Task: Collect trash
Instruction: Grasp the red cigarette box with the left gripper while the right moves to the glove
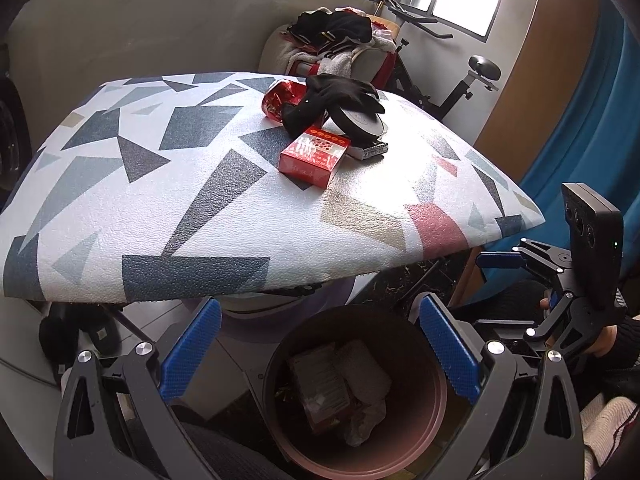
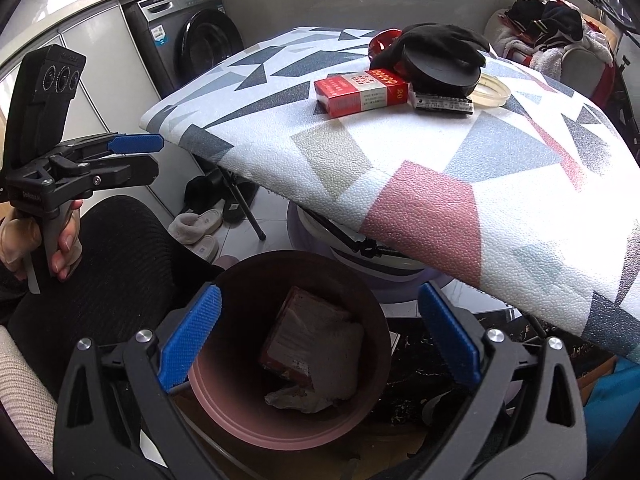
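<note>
Presently, both my claws hang over the pink bin (image 2: 288,412) beneath the tabletop (image 1: 168,200) edge. My right claw (image 2: 320,340) stands wide, nothing between its blue pads. My left claw (image 1: 320,352) is likewise wide and empty. Inside the bin lie a red packet (image 2: 292,336) and crumpled white paper (image 2: 304,396). On the tabletop remain a red cigarette box (image 1: 314,156), a black glove (image 1: 340,94), a black round tin (image 2: 440,68) and a red crumpled wrapper (image 1: 280,98), clustered together.
</note>
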{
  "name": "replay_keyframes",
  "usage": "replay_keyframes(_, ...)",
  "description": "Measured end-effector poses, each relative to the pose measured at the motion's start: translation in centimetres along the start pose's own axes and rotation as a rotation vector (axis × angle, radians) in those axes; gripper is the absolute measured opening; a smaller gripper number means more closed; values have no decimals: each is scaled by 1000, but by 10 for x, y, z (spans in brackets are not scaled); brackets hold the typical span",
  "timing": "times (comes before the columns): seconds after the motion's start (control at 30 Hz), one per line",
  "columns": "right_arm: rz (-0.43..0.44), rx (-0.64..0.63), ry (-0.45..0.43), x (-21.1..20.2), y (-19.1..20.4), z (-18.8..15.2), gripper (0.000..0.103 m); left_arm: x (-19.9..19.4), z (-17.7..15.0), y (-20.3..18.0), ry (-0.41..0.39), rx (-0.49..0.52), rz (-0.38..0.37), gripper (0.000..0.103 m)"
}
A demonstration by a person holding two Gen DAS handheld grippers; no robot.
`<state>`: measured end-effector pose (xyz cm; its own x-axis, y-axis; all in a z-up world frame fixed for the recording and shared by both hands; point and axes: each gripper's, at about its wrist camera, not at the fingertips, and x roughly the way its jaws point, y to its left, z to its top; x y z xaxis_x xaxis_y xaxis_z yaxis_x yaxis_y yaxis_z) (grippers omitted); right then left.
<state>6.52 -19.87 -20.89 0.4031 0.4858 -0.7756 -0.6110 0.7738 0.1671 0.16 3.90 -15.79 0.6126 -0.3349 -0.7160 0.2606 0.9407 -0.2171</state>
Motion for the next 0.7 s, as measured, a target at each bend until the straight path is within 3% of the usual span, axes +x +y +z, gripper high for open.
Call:
replay_keyframes(0.2, -47, 36, -45, -10, -9, 5, 97, 2, 4, 3, 4, -16, 42, 97)
replay_keyframes(0.4, -182, 68, -89, -20, -26, 17, 97, 10, 23, 7, 2, -11, 69, 97)
replay_keyframes(0.53, -168, 108, -135, -29, -44, 23, 97, 20, 48, -5, -36, 93, 105, 97)
replay_keyframes(0.7, -141, 198, -146, -35, -71, 27, 97, 51, 87, -18, 18, 164, 44, 97)
